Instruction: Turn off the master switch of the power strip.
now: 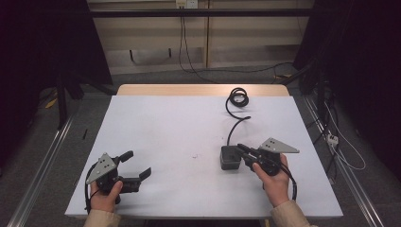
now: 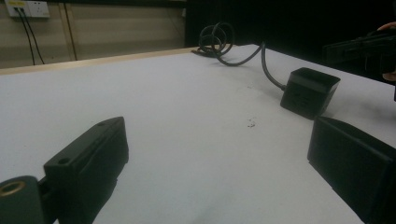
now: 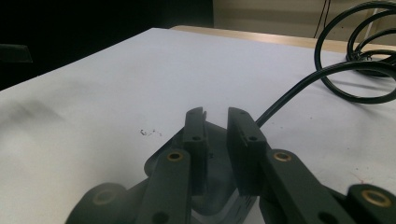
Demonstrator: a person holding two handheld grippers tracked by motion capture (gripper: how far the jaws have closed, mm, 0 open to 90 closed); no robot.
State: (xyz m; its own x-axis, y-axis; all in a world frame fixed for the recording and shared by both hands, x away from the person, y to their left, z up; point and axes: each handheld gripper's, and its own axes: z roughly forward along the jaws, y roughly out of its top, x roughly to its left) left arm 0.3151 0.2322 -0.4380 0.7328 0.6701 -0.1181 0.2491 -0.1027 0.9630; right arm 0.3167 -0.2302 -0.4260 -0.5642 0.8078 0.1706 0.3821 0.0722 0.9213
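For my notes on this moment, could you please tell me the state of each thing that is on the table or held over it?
Left tool: open, holding nothing, low over the table.
Right tool: jaws almost together, one jaw inside the black box, gripping its wall.
Black box: upright on the table, top open.
Cable: attached to the box, far end coiled.
Table: white, some small dark specks.

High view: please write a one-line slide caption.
Right gripper nearly shut over black power adapter with coiled cable; left gripper rests open on white table.
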